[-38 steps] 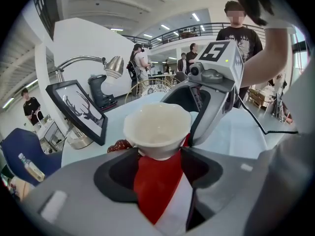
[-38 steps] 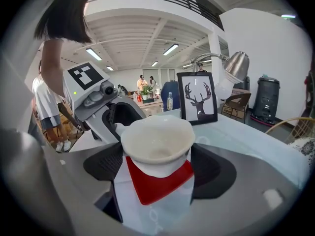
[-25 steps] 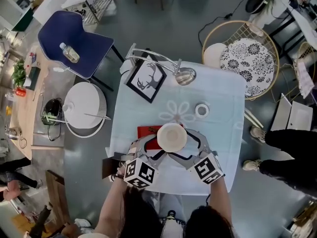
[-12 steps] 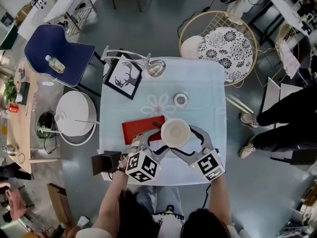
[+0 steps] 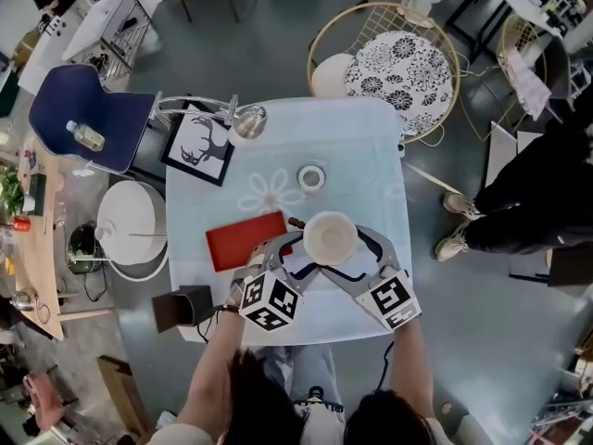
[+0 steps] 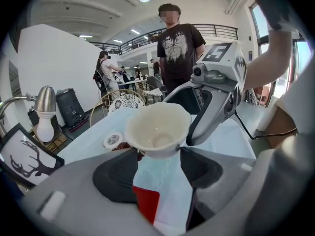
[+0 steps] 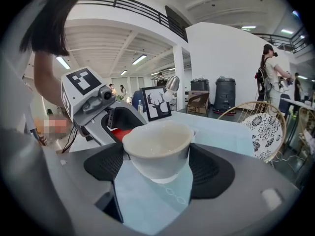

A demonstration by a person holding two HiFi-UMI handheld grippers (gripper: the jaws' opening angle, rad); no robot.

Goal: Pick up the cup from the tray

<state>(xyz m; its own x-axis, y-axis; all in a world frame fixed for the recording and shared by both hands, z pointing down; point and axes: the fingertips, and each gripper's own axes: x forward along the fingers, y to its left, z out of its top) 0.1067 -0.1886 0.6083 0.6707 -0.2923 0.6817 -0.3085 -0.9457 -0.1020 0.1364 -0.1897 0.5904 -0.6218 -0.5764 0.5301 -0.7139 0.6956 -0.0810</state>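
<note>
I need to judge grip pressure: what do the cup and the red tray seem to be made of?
Cup: probably glazed ceramic. It is cream and smooth, with a soft sheen and a thick, slightly wavy rim, though hard plastic cannot be ruled out. Tray: flat, thin, evenly red and matte, likely plastic or lacquered wood. It is too small to tell which.

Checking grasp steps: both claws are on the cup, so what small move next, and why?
Probably a slow, level lift: the cup sits clamped between the left claw and right claw, off the red tray, with tablecloth showing beneath it.
</note>
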